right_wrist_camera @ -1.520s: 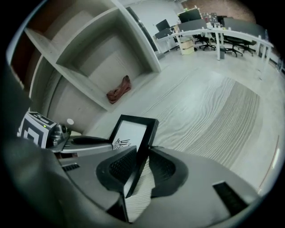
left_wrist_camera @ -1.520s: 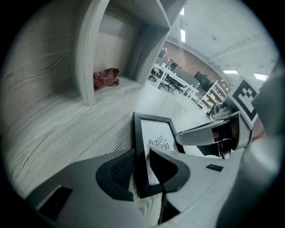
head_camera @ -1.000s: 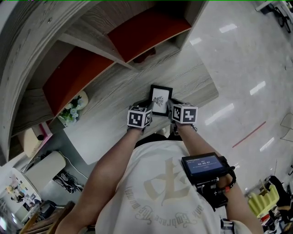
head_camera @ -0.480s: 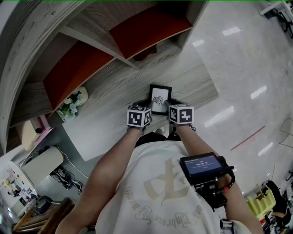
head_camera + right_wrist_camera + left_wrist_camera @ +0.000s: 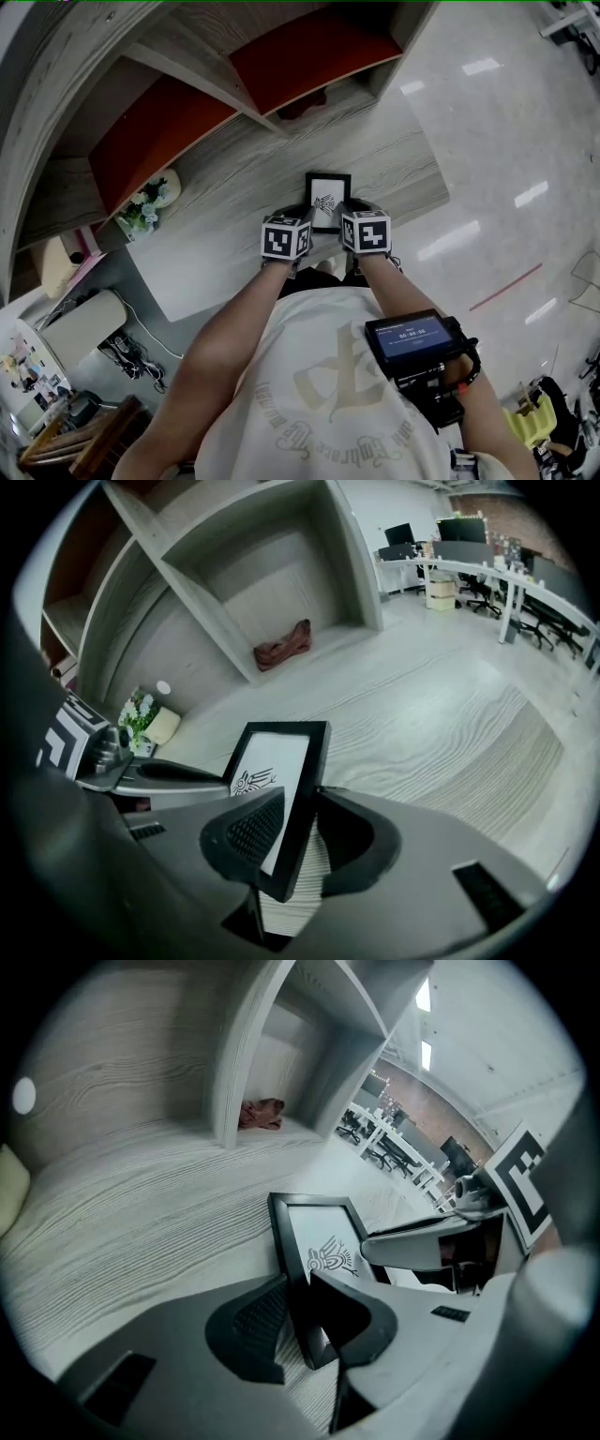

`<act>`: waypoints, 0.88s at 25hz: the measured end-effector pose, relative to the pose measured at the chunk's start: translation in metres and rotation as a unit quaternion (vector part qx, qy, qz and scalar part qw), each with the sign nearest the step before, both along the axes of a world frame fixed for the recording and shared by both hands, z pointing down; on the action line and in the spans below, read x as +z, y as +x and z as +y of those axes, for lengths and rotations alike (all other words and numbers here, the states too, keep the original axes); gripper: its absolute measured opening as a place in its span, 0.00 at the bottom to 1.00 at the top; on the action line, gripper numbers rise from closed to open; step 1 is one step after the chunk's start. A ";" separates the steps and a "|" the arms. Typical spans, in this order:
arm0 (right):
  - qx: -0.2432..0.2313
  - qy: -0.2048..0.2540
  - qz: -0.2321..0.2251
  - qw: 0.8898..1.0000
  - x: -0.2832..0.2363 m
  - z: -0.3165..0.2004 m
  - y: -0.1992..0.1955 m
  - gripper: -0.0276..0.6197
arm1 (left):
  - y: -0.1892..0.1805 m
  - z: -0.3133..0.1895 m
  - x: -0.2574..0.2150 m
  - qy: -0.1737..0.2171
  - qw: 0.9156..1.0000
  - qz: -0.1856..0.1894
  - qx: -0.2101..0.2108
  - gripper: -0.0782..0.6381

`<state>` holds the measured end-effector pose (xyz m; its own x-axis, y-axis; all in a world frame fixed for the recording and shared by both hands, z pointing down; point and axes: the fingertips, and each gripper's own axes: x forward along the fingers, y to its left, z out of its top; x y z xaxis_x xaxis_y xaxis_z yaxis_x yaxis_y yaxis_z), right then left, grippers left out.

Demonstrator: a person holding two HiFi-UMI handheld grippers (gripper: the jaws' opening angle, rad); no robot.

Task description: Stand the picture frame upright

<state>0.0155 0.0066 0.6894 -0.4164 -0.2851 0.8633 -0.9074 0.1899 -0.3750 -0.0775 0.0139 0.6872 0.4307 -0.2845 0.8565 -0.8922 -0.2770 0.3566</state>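
Black-railed and slim, the picture frame (image 5: 327, 200) is sitting between both pairs of jaws. The left gripper (image 5: 300, 1321) is pinching its left rail, and the right gripper (image 5: 291, 841) has just been closing its jaws onto the right rail, ribbed pads meeting the smooth white face and the backing. I am judging it only part-raised off the pale wood-grain desktop (image 5: 450, 714). I should be tilting both grippers together and keeping even pressure, since that face looks slippery.
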 end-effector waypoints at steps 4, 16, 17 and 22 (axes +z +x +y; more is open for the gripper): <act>-0.034 0.010 0.027 0.999 0.002 0.000 0.001 0.21 | 0.001 0.007 0.001 -0.009 1.000 0.008 -0.023 0.24; -0.037 0.034 0.001 0.999 -0.004 -0.007 0.002 0.18 | 0.002 0.005 -0.007 0.003 0.998 0.017 -0.058 0.24; -0.040 0.041 0.001 0.998 -0.007 -0.009 0.002 0.18 | 0.001 0.004 -0.008 0.006 0.998 0.017 -0.061 0.24; -0.058 0.078 -0.006 0.995 -0.018 -0.024 -0.005 0.18 | -0.004 -0.007 -0.017 0.027 0.996 0.022 -0.081 0.24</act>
<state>0.0109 -0.0173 0.6710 -0.4641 -0.3646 0.8073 -0.8718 0.3491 -0.3436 -0.0819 0.0072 0.6698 0.4124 -0.3986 0.8192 -0.9106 -0.1517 0.3846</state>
